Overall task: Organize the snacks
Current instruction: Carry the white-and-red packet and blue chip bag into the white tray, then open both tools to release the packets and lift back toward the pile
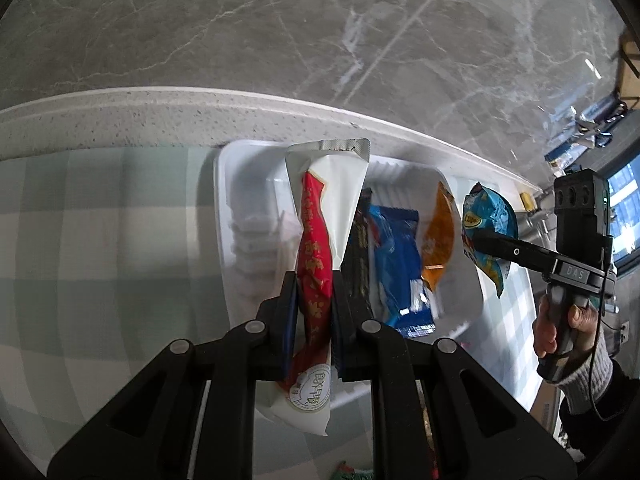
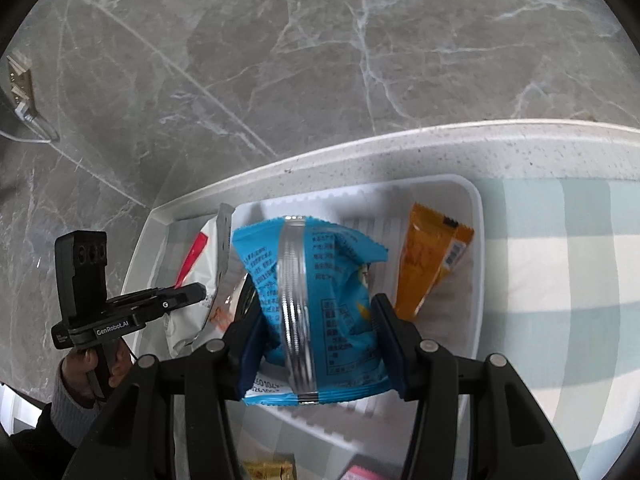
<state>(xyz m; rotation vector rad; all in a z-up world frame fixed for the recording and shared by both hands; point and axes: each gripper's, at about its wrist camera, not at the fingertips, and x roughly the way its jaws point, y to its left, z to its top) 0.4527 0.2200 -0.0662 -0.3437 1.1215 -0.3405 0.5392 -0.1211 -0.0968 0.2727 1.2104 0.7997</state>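
Speckled pale stone tabletop (image 1: 120,120) runs under a green-and-white checked cloth (image 1: 100,220), grey marble floor (image 1: 320,20) beyond its edge. Ahead of both claws sits the white ribbed plastic tray (image 2: 474,208). Left claw (image 1: 314,300) pinches a long white-and-red pouch (image 1: 320,208) over the tray; just right of it lie a dark packet (image 1: 360,256), a glossy blue wrapper (image 1: 400,256) and an orange sachet (image 1: 438,240). Right claw (image 2: 316,320) squeezes a crinkly blue bag (image 2: 320,280), seam facing up, over the tray.
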